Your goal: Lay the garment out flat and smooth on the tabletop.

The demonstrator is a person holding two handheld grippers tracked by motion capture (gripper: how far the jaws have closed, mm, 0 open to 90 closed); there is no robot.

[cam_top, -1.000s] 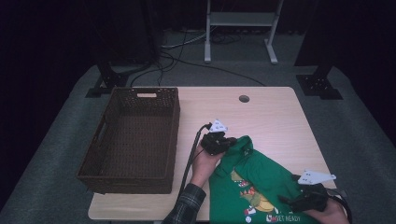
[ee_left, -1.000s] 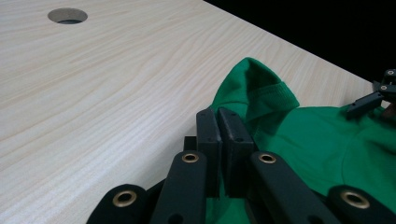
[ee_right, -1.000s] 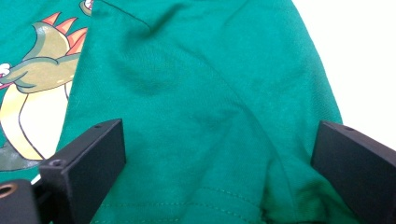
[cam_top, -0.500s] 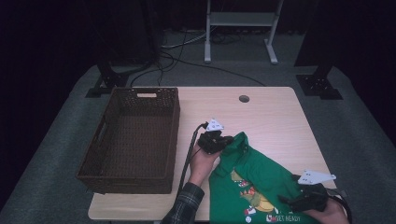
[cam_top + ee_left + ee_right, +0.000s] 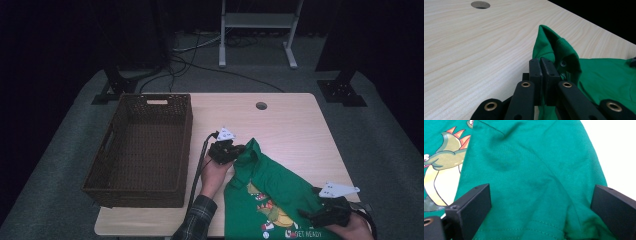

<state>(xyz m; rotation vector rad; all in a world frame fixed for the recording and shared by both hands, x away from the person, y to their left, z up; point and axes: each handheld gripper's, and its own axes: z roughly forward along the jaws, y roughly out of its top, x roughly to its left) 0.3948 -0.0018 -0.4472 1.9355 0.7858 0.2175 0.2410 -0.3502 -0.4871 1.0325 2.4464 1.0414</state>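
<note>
A green T-shirt (image 5: 280, 195) with a cartoon dinosaur print lies on the near right of the wooden table (image 5: 290, 120). My left gripper (image 5: 239, 151) sits at the shirt's far left tip. In the left gripper view its jaws (image 5: 540, 67) are pressed together on the fabric by the collar, and the shirt (image 5: 604, 72) rises in a small peak just past them. My right gripper (image 5: 307, 216) rests at the shirt's near right edge. Its jaws (image 5: 541, 195) stand wide open over the green fabric (image 5: 531, 170), with cloth between them.
A dark woven basket (image 5: 186, 135) stands on the left half of the table, beside my left hand. A round cable hole (image 5: 261, 105) sits near the far edge. Bare wood stretches behind and to the right of the shirt.
My left gripper has crept slightly to the left with the shirt's tip in it. The right gripper has stayed where it was.
</note>
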